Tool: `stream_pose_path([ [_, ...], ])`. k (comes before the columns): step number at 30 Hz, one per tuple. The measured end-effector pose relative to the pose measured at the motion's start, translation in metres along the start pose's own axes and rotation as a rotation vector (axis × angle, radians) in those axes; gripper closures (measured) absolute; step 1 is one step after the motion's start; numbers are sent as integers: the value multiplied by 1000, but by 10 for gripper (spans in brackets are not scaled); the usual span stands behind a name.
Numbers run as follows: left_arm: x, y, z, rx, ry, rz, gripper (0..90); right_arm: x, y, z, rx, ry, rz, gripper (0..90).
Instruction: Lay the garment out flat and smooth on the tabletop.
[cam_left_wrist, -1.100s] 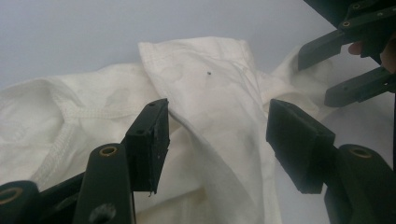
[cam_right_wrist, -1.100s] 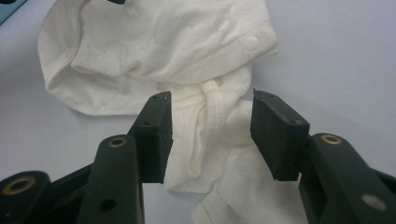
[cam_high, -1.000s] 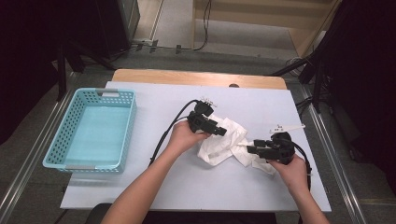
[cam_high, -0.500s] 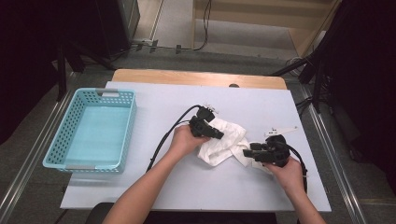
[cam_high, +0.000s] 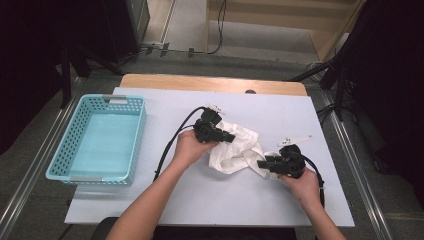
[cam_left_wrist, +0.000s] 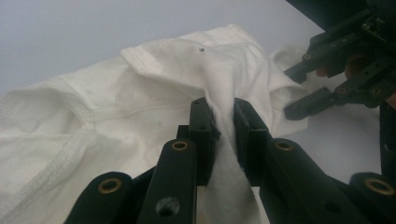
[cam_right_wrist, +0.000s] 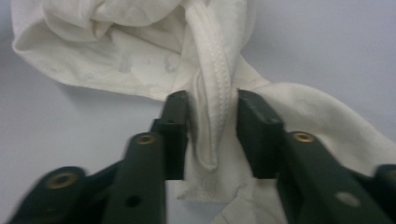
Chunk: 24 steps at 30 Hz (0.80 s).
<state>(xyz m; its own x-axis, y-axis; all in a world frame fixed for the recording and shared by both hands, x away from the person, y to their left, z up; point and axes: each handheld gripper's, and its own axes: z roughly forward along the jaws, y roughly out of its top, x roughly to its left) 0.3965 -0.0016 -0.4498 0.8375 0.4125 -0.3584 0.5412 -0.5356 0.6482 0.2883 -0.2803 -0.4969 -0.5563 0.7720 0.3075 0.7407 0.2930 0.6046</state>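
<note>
- High view: a crumpled white cloth (cam_high: 235, 150) lies on the pale table (cam_high: 165, 200), a little right of the frame's middle. The left gripper (cam_high: 227, 138) comes in from the cloth's left edge, held by the person's left hand (cam_high: 190, 148), whose forearm rises from the bottom of the frame. The right gripper (cam_high: 263, 164) sits at the cloth's lower right end, held by the right hand (cam_high: 299, 182). A strip of cloth stretches between the two grippers. A light blue basket (cam_high: 135, 135) stands at the left of the frame, well apart from the cloth. A black cable (cam_high: 172, 142) curves from the left gripper down toward the table's near edge.
- Left gripper view: the left gripper (cam_left_wrist: 224, 126) stands in the lower middle of the frame, its jaws pressed together on a pulled-up fold of the white cloth (cam_left_wrist: 116, 116), which runs down between them. The rest of the cloth spreads over the left and middle of the frame. The right gripper (cam_left_wrist: 299, 91) shows at the upper right edge, at the cloth's far end.
- Right gripper view: the right gripper (cam_right_wrist: 212, 126) rises from the bottom of the frame with a hemmed strip of the white cloth (cam_right_wrist: 116, 51) hanging between its jaws. These jaws have just been closing; the left one touches the strip, while a narrow gap shows beside the right one. The bulk of the cloth bunches in the upper left and middle of the frame.
</note>
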Motion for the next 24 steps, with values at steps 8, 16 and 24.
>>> stream_pose_path([
  [8, 3, -5, -16, -28, 3, -22, 791, -5, 9, -11, -29, -7, 5, 845],
  [16, 1, -13, -38, -56, 7, -35, 785, -14, 17, -20, -62, -25, 25, 847],
  [24, -4, -36, -65, -105, 13, -45, 843, -24, 24, -24, -88, -40, 50, 846],
])
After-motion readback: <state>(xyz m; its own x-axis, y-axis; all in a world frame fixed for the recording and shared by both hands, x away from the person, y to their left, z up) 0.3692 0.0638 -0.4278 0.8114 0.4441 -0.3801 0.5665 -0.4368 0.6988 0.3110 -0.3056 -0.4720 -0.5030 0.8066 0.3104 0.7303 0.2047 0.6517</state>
